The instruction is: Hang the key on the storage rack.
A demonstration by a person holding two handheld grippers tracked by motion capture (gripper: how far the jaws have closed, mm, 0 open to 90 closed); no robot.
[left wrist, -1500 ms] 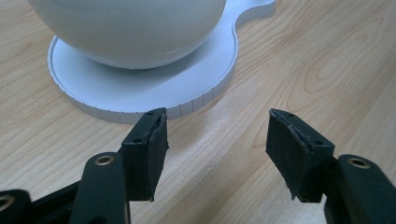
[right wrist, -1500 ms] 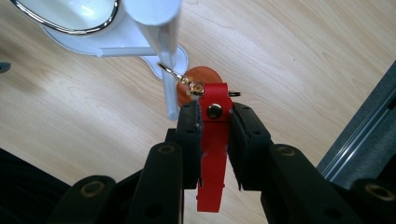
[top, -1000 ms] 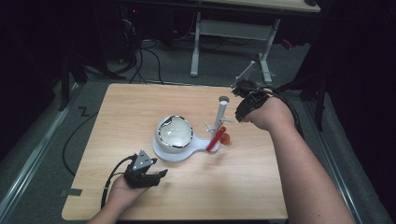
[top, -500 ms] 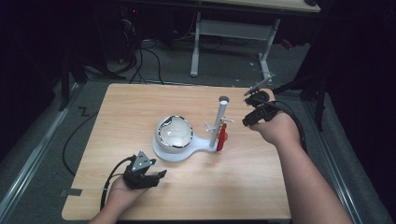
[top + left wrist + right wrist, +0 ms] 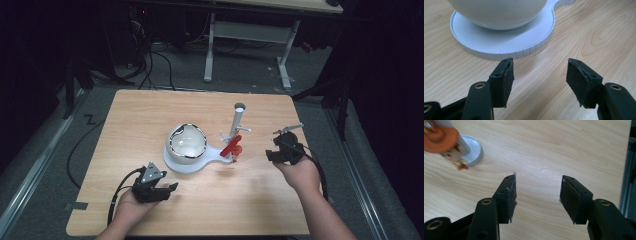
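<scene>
A white stand (image 5: 176, 163) lies mid-table and carries a round white bowl with a shiny rim (image 5: 186, 142). At its right end rises a grey post (image 5: 236, 122), and a red-orange piece (image 5: 231, 146) hangs low on it. My right gripper (image 5: 274, 152) sits low over the wood to the right of the post, and its jaws have just been opening. In the right gripper view the gripper (image 5: 537, 180) is open with bare wood between its pads, and the post foot (image 5: 472, 150) and orange piece (image 5: 441, 136) are off to the upper left. My left gripper (image 5: 540, 65) stands open and empty just short of the stand's ribbed rim (image 5: 499, 53).
The wooden table (image 5: 150, 115) has its right edge (image 5: 627, 170) close beside my right gripper. Black cables (image 5: 80, 145) trail on the grey floor at the left, and a metal desk frame (image 5: 250, 35) stands behind the table.
My right hand has dropped from beside the post's top down and toward the near right of the table, and its jaws have spread apart. The left hand has stayed put.
</scene>
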